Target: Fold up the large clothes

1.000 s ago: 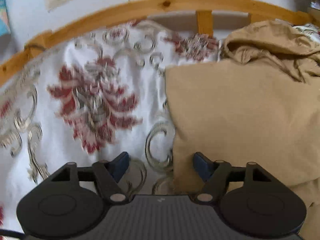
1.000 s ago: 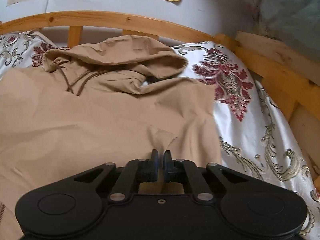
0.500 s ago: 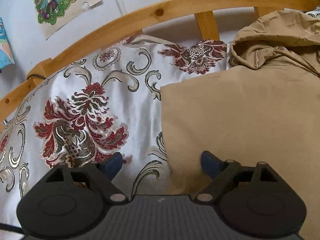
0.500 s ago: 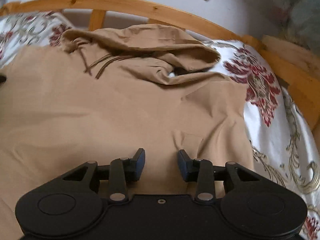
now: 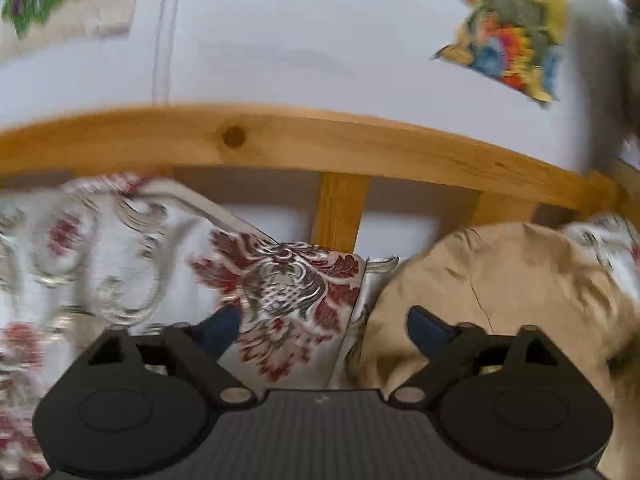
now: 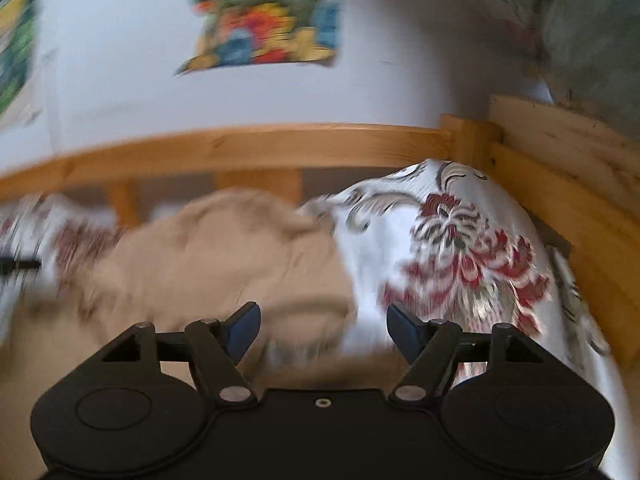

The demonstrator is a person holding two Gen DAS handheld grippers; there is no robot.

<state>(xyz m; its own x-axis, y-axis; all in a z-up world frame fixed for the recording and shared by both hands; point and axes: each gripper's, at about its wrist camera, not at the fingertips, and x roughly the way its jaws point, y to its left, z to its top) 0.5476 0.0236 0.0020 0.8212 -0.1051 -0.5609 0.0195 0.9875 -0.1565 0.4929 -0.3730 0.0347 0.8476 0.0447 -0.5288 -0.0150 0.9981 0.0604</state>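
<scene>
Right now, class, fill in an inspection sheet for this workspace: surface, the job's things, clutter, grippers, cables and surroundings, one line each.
Surface: floral bedspread covering a bed.
Job's things: tan hoodie lying on the bedspread, hood end towards the headboard; blurred.
Clutter: nothing seen.
Grippers: left gripper open, nothing between its jaws; right gripper open after its jaws have just been opening, above the hoodie's edge, not gripping it.
Cables: nothing clearly seen; a thin dark object at the right view's left edge cannot be identified.
Surroundings: wooden headboard, pale wall with colourful posters.
</scene>
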